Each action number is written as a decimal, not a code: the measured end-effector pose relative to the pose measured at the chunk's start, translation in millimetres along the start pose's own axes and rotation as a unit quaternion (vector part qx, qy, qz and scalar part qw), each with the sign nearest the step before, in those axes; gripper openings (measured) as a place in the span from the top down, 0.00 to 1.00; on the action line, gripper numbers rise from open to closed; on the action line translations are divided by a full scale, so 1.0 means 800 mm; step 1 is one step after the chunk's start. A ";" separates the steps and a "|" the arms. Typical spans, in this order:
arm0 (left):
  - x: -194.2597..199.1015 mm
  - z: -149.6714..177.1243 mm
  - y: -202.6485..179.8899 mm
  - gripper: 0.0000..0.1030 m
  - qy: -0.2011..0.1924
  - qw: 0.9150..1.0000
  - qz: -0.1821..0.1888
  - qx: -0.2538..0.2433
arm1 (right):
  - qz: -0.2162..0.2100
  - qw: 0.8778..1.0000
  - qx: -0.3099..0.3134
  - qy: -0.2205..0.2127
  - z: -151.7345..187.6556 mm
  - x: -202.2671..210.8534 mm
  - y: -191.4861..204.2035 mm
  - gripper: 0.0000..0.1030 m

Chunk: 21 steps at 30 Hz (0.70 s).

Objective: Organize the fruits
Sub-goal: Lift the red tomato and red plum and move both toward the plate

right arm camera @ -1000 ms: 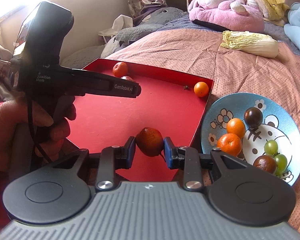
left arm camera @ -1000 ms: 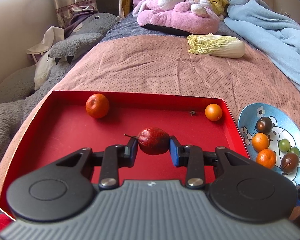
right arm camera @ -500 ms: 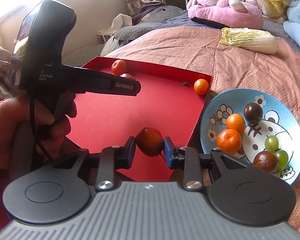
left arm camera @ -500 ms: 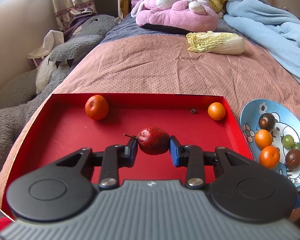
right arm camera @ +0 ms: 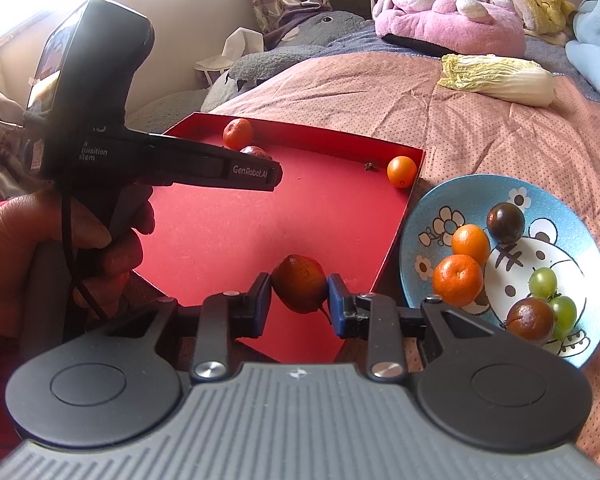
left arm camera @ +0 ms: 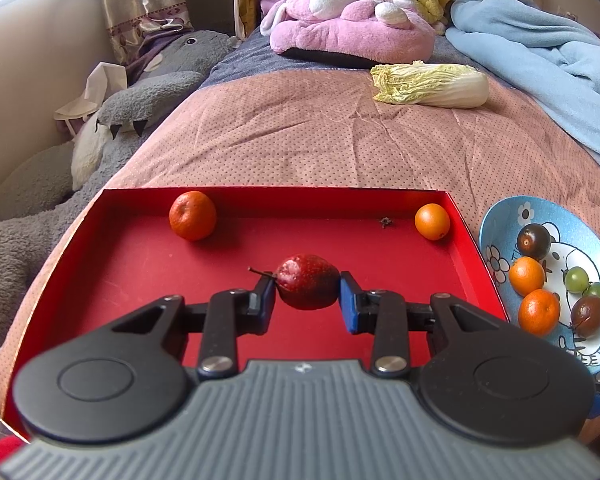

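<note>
Nearest, each gripper has its jaws closed on a small pear: the left gripper (left arm camera: pixel 307 298) clamps a red pear (left arm camera: pixel 307 286), the right gripper (right arm camera: pixel 294 300) a brownish pear (right arm camera: pixel 298 282), both over the red tray (left arm camera: pixel 140 264). Beyond them, two oranges (left arm camera: pixel 192 215) sit along the tray's far wall. The blue plate (right arm camera: pixel 428 216) beside the tray has six fruits left, so sorting looks under halfway.
</note>
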<state>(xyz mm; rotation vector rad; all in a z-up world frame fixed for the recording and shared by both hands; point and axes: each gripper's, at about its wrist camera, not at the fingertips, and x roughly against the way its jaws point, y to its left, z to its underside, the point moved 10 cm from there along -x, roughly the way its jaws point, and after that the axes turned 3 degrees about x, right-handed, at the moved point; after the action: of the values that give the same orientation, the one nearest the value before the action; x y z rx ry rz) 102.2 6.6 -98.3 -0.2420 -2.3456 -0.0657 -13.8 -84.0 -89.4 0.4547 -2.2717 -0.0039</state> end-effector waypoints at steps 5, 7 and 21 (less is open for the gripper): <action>0.000 0.000 0.000 0.64 0.000 1.000 0.000 0.000 | 0.000 1.000 0.000 -0.001 -0.001 0.001 0.001 0.66; 0.000 0.000 -0.001 0.64 0.000 1.000 0.001 -0.001 | 0.000 1.000 0.000 -0.003 -0.001 0.001 0.002 0.66; 0.000 0.001 -0.004 0.64 0.000 1.000 -0.001 -0.012 | -0.008 1.000 -0.014 -0.016 -0.002 0.010 -0.004 0.66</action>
<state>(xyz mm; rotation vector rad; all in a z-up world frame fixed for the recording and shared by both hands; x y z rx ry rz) 100.8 3.8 -98.6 -0.2519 -2.3453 -0.0945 -16.6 -89.2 -82.7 0.4604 -2.2955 -0.0514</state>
